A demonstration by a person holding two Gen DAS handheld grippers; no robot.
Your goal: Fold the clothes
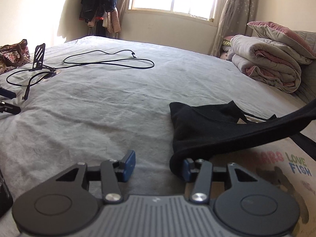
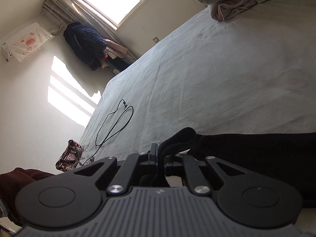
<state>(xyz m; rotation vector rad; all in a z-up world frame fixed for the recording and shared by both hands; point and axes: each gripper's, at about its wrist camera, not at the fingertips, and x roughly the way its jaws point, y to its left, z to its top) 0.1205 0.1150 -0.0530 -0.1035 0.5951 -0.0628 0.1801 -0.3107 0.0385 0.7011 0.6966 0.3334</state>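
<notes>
Between the clenched right hand-held gripper [image 2: 161,159] pads, black garment [image 2: 256,154] is pinched; left hand-held gripper [image 1: 158,166] released.

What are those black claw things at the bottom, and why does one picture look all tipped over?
They are two grabbing tools that a person holds, one in each hand, each with a camera looking along its claw. One picture comes from the left claw, the other from the right claw, which is tilted, so the room looks tipped. Both look over a bed with a grey sheet. On it lie a black garment, a black cable, a flowery bag and folded quilts. The right claw is shut on the black garment. The left claw is open, its right finger against the cloth's edge.
</notes>
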